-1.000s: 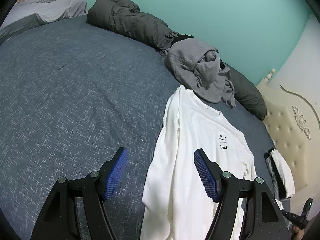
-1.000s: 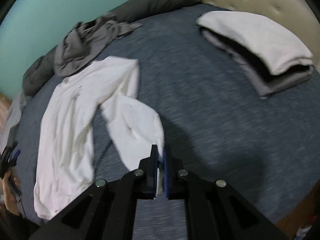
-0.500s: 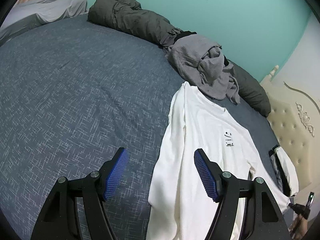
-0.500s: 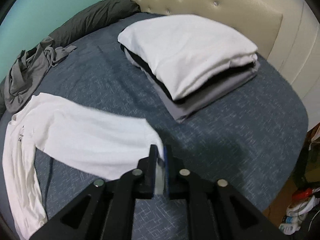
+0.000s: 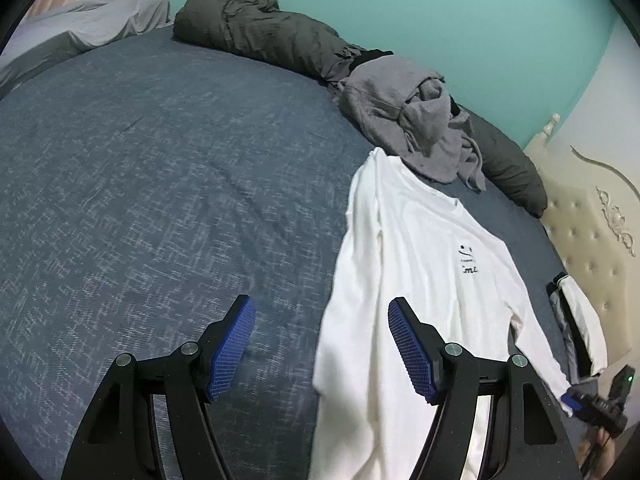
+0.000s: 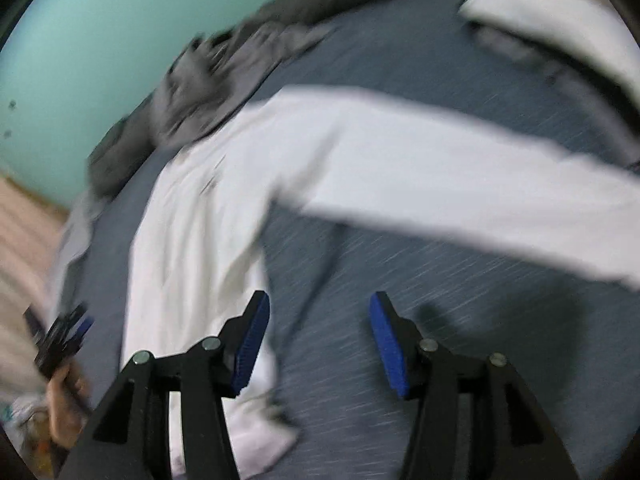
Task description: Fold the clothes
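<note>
We see a white long-sleeved cotton shirt (image 5: 424,280) lying face up on the dark blue-grey woven bedspread (image 5: 140,184), its neckline towards the teal wall and its hem towards us. A small black smiley print with a short line of lettering (image 5: 467,259) sits on the chest. One sleeve lies folded along the body's edge; in the right wrist view, which is badly blurred, the other sleeve (image 6: 460,184) stretches straight out sideways across the bedspread. The fabric shows soft creases but lies mostly flat.

Our left gripper (image 5: 322,346) hangs over the bedspread with its blue ribbed pads spread wide, holding nothing; one finger sits over the shirt's lower body, the other over bare bedspread. Our right gripper (image 6: 318,342) also has its fingers wide apart and empty, above the bedspread just beside the shirt's side edge.

A crumpled grey garment (image 5: 416,120) touches the shirt's collar end, lying against a long dark grey rolled quilt (image 5: 264,36). Near the cream tufted headboard (image 5: 596,240) rests a stack of folded clothes (image 6: 560,28), white on top.
</note>
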Tool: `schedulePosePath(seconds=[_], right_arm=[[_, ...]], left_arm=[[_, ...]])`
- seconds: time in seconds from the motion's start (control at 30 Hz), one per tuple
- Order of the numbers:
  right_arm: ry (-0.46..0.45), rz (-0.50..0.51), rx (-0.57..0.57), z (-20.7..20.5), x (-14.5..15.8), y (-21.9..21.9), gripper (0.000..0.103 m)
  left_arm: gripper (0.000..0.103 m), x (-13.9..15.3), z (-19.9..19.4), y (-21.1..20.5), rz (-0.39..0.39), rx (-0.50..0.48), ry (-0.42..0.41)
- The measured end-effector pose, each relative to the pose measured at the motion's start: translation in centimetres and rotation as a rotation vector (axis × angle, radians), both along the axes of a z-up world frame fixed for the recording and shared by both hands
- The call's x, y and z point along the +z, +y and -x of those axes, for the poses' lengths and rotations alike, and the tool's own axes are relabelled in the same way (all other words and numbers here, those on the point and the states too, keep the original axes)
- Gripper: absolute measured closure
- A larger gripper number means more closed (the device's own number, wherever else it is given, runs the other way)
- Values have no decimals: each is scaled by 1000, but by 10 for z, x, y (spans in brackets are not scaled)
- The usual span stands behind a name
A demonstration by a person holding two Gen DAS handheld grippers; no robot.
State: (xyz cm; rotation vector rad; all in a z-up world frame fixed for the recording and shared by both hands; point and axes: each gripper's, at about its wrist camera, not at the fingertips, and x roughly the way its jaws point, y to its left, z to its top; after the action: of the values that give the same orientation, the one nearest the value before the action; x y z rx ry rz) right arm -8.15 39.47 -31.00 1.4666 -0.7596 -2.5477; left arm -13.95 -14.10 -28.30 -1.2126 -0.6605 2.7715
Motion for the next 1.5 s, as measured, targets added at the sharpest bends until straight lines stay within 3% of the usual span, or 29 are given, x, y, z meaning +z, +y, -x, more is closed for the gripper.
schedulePosePath(seconds=[0.4,0.5,0.57,0.63,0.93,1.07,1.2,1.33,1.5], right_arm=[[-67,-39,285,-14,-16,-83,52],[-53,-46,260,-22,-14,-74,64],[-43,-52,243,-27,-12,-68,87],[-34,-57,226,-32,-10,-62,99],[9,-81,150,-56,-2,-34,100],[27,-42,27,-65,3,4,100],[17,-8,-63,-69,-9,32,100],[14,-24,-121,-59,-21,40,100],[-15,30,-199,-49,-36,45,98]], left_arm=[[30,1,-6,-4,-1,-6,4],[30,3,-10,-4,7,-3,7],[30,4,-14,-3,8,0,7],[30,5,-19,-2,12,0,8],[30,4,-54,4,23,-11,-5],[30,-4,-72,9,25,-28,-32],[30,-15,-87,14,9,-35,-61],[30,-22,-100,18,16,-41,-85],[30,-35,-106,22,30,-50,-124]])
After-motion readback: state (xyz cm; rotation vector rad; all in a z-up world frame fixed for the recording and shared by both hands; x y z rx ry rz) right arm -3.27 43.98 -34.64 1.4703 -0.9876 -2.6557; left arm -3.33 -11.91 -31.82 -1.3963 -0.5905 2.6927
